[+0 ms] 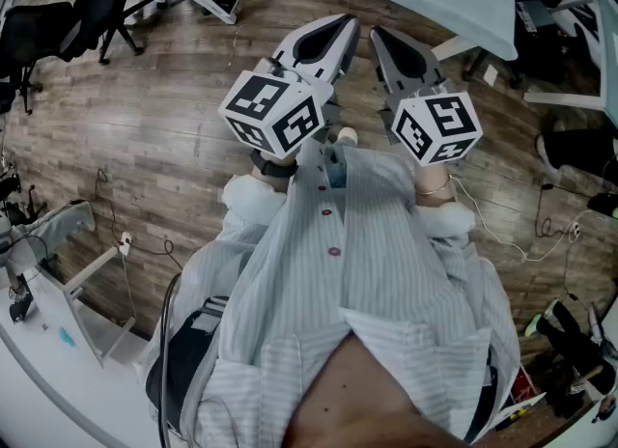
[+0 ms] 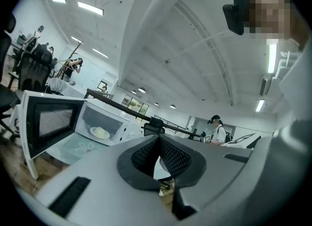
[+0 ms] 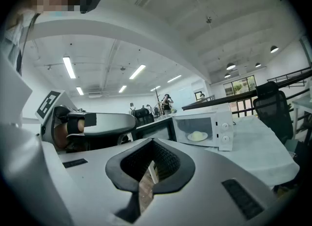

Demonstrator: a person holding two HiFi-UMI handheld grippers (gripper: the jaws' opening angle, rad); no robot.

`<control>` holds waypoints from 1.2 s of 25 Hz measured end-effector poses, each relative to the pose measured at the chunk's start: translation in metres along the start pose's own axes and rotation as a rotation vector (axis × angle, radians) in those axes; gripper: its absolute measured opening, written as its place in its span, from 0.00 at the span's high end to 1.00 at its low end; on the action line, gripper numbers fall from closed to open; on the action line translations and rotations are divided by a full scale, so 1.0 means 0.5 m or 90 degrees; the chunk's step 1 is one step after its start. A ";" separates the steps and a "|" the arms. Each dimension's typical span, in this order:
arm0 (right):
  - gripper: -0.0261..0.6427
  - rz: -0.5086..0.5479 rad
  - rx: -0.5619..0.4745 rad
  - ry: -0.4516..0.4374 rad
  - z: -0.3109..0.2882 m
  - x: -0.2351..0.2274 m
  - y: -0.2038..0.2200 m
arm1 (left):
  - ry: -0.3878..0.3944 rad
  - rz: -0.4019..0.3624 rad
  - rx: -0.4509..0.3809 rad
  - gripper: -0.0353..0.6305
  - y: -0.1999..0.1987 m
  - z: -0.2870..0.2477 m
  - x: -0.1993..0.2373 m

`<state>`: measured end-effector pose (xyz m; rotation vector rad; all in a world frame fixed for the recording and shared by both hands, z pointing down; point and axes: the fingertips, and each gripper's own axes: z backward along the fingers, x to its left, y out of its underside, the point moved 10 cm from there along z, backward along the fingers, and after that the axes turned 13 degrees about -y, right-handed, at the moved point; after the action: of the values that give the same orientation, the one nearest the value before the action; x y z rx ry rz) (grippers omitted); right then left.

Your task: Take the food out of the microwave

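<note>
Currently both clenched and empty, left gripper [image 2: 158, 142] and right gripper [image 3: 152, 144] face food [image 2: 101, 132] well ahead inside the microwave [image 2: 122, 118].

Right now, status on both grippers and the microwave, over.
Shut and empty: left gripper, right gripper. Open door on microwave; pale food on plate inside, untouched. Nothing seen blocking the opening.
</note>
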<state>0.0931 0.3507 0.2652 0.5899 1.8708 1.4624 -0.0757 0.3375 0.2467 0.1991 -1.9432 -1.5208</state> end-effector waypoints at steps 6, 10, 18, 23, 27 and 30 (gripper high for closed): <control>0.91 0.007 -0.013 -0.009 0.001 -0.012 -0.004 | 0.008 0.009 0.002 0.94 0.003 -0.020 -0.007; 0.91 0.011 -0.012 -0.018 0.014 -0.013 0.003 | 0.002 0.016 -0.001 0.93 0.012 -0.015 -0.019; 0.91 0.012 -0.015 -0.034 0.034 -0.004 0.009 | -0.026 0.014 -0.004 0.93 0.032 0.018 -0.037; 0.91 0.005 -0.005 -0.046 0.025 -0.010 0.020 | -0.032 0.020 -0.002 0.93 0.042 0.011 -0.036; 0.91 -0.002 0.003 -0.050 -0.015 -0.030 0.021 | -0.034 0.025 -0.004 0.94 0.033 -0.016 -0.001; 0.91 -0.011 0.008 -0.053 -0.050 -0.050 0.018 | -0.035 0.030 -0.006 0.93 0.022 -0.041 0.033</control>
<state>0.0907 0.3190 0.2831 0.6289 1.8175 1.3951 -0.0736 0.3164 0.2656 0.1076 -1.9700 -1.5188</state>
